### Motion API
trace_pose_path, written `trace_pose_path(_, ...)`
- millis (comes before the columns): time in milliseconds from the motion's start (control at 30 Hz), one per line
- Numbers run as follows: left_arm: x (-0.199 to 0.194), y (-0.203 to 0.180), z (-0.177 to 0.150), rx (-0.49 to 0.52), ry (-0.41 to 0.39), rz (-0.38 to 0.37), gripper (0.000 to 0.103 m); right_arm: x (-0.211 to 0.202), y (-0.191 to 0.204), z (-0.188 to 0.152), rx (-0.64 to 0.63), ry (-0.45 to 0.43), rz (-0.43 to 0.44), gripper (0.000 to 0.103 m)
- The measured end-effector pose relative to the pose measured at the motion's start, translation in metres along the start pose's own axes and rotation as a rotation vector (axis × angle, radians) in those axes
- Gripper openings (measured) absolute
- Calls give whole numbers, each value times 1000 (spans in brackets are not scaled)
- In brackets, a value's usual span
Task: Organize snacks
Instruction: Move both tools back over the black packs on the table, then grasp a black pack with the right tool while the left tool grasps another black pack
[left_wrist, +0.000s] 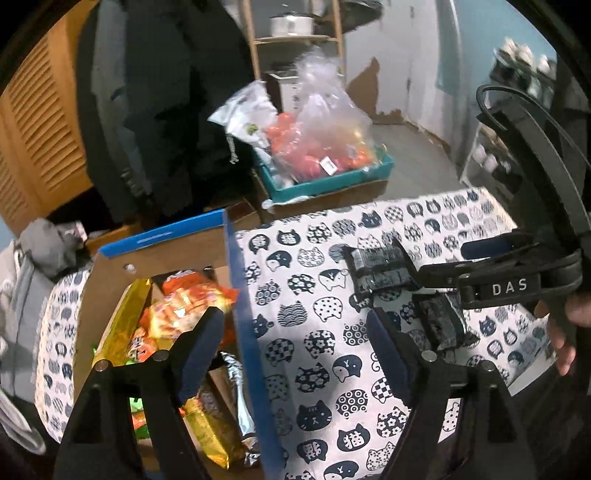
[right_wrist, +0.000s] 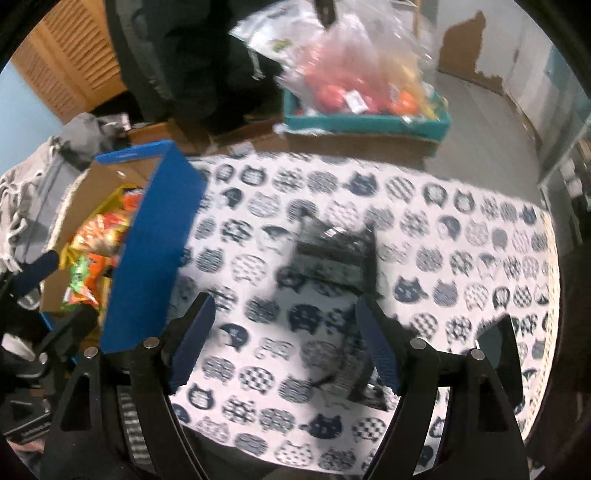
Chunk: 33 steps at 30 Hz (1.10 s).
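Your right gripper (right_wrist: 284, 343) hangs spread wide and empty, with one dark snack packet (right_wrist: 334, 256) lying on the cat-print cloth (right_wrist: 461, 236) just ahead of its fingertips. Your left gripper (left_wrist: 295, 350) is released too, straddling the blue box (left_wrist: 245, 332) wall

The right hand-held gripper (right_wrist: 284, 347) hangs over the bench (right_wrist: 461, 236), its blue-padded fingers (right_wrist: 192, 339) spread wide with nothing between them. Ahead of them lies a dark snack packet (right_wrist: 332, 254) on the cat-print cloth; a second dark packet (right_wrist: 354, 373) sits just beside the right finger – motion blur hides their labels. To the left stands a blue-walled cardboard box (right_wrist: 147, 251) holding orange, yellow and green snack bags (right_wrist: 99, 236). Beyond the bench edge a teal tray (right_wrist: 365, 123) carries a clear plastic bag of red and orange items (right_wrist: 354, 74)
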<state>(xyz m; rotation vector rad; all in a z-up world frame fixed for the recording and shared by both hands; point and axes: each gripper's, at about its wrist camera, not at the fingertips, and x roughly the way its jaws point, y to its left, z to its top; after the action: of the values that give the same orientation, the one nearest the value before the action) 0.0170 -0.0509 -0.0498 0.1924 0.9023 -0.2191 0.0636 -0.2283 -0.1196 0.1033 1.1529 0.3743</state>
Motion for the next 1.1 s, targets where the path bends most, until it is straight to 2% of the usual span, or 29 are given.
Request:
trace_pose_path(367, 35, -39, -1, 126, 58, -21, 81, 35, -53, -32, 78, 107, -66, 78)
trace_pose_path(600, 61, -49, -9, 189, 101, 1, 81, 65, -58, -42, 65, 181, -85, 78)
trace_pose_path(767, 77, -51, -13, 194, 141, 2, 81, 89, -57, -48, 62, 236, -108, 78)
trace_pose_path(1100, 97, -60, -10, 224, 167, 4, 81, 131, -71, -57, 63, 327, -165, 78)
